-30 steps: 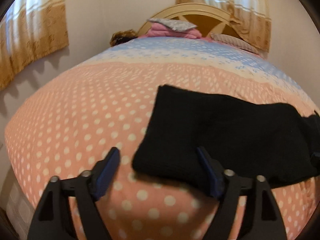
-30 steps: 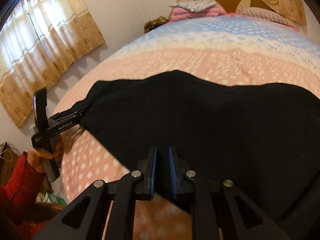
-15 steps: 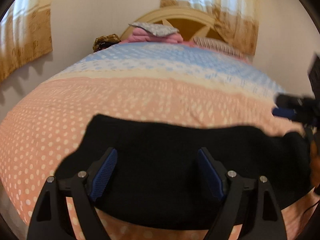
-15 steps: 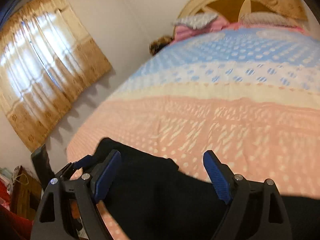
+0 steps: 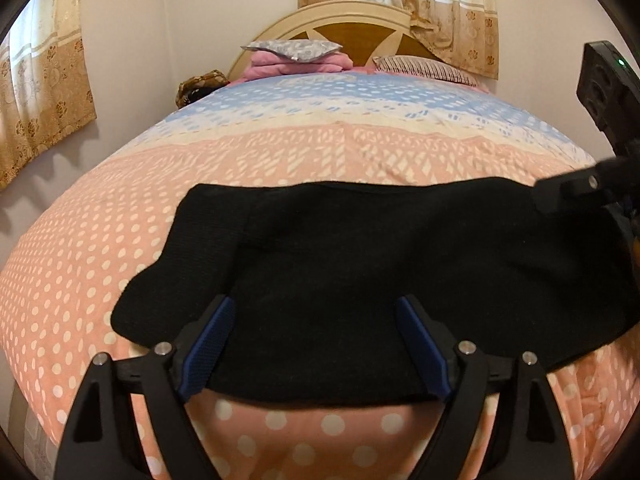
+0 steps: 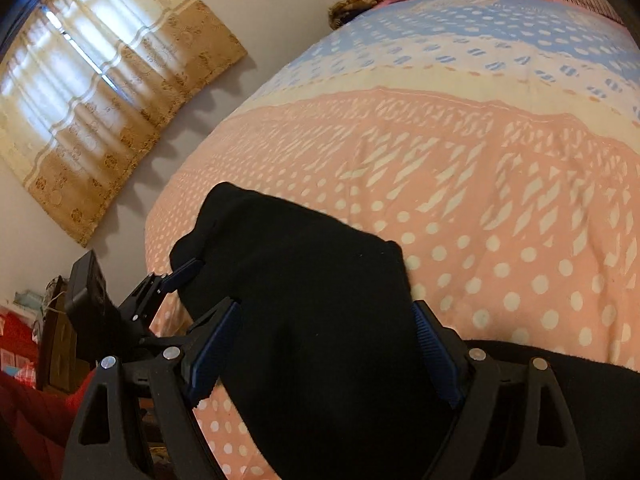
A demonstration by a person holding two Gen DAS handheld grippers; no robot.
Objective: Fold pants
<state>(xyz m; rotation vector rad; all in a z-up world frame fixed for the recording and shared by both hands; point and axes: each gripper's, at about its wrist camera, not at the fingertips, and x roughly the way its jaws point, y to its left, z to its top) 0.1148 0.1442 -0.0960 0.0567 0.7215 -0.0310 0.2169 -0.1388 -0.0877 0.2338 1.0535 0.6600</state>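
Observation:
The black pants [image 5: 380, 264] lie folded in a wide band across the near part of the bed. My left gripper [image 5: 316, 344] is open, its blue-padded fingers [image 5: 208, 344] spread just above the pants' near edge. My right gripper [image 6: 324, 344] is open too, its fingers spread over the pants [image 6: 312, 300] at their folded end. The right gripper's body [image 5: 592, 188] shows at the right edge of the left wrist view. The left gripper [image 6: 176, 276] shows in the right wrist view beside the pants' left end.
The bed has a pink, cream and blue dotted cover [image 5: 300, 152]. Pillows and a folded pink blanket [image 5: 296, 60] lie at the wooden headboard [image 5: 352, 28]. Curtains [image 6: 100, 92] hang on the walls. The bed's left edge [image 6: 160, 216] drops off near the wall.
My right gripper opened and let go of the pants. The pants now lie folded over into a shorter band. My left gripper stayed open and shifted over the pants' near edge.

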